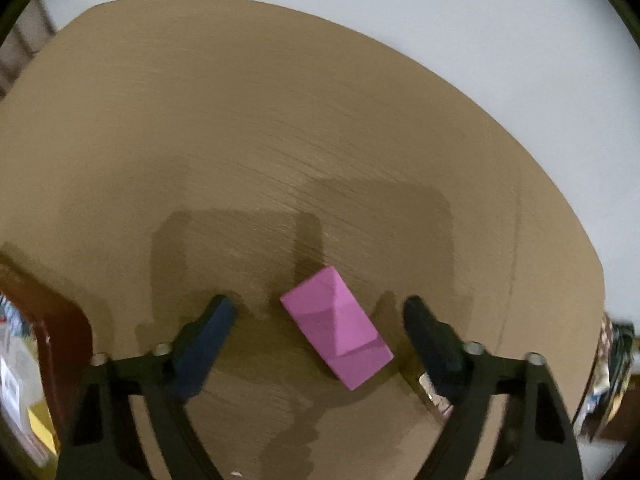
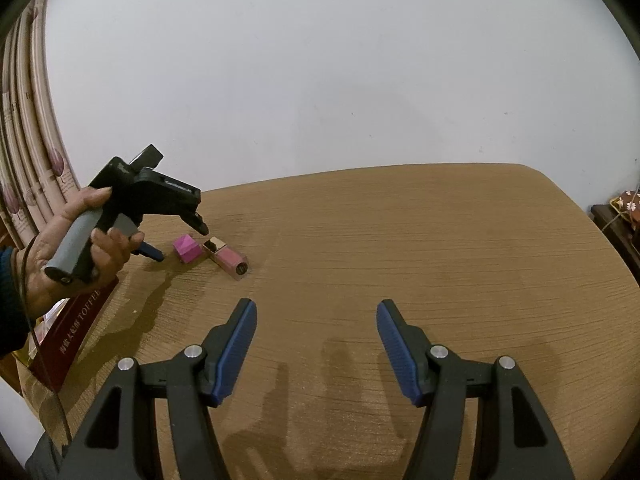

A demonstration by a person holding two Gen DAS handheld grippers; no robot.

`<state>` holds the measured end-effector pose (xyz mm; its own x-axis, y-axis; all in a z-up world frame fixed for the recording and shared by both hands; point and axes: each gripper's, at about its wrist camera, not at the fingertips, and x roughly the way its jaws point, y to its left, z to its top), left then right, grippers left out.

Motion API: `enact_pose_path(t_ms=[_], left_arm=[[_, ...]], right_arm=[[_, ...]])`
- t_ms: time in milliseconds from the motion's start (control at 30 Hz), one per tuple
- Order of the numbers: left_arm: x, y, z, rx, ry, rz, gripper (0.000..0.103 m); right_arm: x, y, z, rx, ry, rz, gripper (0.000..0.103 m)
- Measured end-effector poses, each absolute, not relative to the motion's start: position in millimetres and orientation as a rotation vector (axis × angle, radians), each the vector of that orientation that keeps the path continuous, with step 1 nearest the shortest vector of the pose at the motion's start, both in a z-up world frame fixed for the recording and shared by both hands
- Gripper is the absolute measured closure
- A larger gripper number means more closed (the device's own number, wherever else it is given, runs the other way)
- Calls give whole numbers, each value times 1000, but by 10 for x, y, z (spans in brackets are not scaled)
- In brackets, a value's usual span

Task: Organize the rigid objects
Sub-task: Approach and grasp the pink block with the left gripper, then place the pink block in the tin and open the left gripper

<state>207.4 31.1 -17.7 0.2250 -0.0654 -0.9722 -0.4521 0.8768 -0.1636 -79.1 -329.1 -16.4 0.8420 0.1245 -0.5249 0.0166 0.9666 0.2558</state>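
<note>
From the left wrist, the left gripper (image 1: 318,306) hangs over the table (image 1: 280,120), fingers spread around the pink block (image 1: 336,330), not touching. From the right wrist, the right gripper (image 2: 316,312) waits spread and empty; a pink bottle (image 2: 228,258) lies just right of the block. Closing squarely seems next.

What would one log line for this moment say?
left claw: open, straddling pink block | right claw: open, empty | pink bottle: lying beside block | table

grippers (image 2: 316,344): black frames; blue ribbed pads (image 2: 240,344) | 4 silver screws
</note>
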Motion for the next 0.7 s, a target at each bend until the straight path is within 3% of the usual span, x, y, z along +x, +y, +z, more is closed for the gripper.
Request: enact_pose_path(t_ms=[200, 267, 367, 533, 700], left_arm=[[2141, 338, -144, -448, 1363, 291, 32], [2148, 291, -149, -415, 1366, 302, 37], [2193, 187, -143, -339, 1345, 333, 76], [2168, 325, -144, -341, 1325, 234, 77], [1368, 635, 121, -239, 1247, 110, 77]], right_arm=[[-784, -3290, -169, 257, 569, 57, 39], [-782, -3290, -170, 257, 569, 59, 39], [-781, -3292, -170, 257, 569, 60, 39], [-776, -3294, -176, 262, 569, 57, 39], [-757, -3314, -194, 273, 576, 50, 39]])
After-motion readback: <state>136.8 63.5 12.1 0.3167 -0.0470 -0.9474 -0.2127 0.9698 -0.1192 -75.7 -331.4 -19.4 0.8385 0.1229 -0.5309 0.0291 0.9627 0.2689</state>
